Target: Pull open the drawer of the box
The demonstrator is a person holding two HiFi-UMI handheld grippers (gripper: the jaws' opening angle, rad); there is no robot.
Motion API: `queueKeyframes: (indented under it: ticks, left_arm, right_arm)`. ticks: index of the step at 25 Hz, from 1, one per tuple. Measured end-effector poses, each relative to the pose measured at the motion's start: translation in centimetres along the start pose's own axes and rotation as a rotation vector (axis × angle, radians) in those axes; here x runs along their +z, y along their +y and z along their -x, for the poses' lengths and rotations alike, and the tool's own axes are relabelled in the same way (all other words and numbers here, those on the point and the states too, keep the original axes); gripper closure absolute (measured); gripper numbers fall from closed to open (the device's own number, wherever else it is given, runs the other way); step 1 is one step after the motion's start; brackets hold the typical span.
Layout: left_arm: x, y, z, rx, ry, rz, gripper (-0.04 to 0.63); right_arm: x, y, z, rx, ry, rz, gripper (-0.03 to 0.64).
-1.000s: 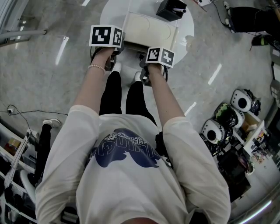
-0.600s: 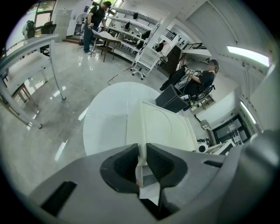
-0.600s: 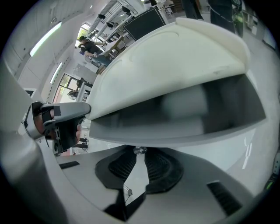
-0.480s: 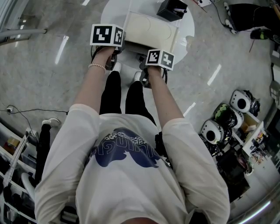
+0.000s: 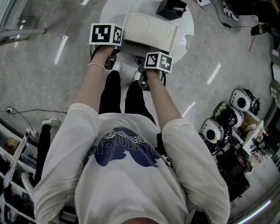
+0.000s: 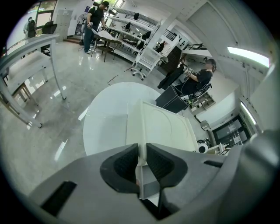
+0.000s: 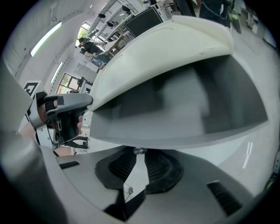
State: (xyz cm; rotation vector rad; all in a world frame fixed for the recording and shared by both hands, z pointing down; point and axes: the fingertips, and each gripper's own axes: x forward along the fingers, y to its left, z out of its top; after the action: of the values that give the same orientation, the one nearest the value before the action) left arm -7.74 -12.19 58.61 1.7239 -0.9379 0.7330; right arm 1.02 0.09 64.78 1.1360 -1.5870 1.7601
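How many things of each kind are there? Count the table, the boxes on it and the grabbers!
Grippers: 2, the left gripper and the right gripper
White box with drawer: 1
Black box: 1
Round white table: 1
Total: 5

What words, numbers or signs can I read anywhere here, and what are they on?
No text here reads clearly.
Shirt print: dark blue lettering, seen upside down and creased; not legible.
Left cube and right cube: black-and-white square marker patterns, no letters or digits.
White box: no label visible.
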Motion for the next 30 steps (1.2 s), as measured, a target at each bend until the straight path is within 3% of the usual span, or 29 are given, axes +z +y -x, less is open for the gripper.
queueKeyframes:
  ticks: [30]
  left_arm:
    - [-0.2,-0.1,0.0,0.001,0.002,0.009,0.529]
  right_arm:
    - [-3.8,0.0,0.3,0.016,0.033,0.008,0.563]
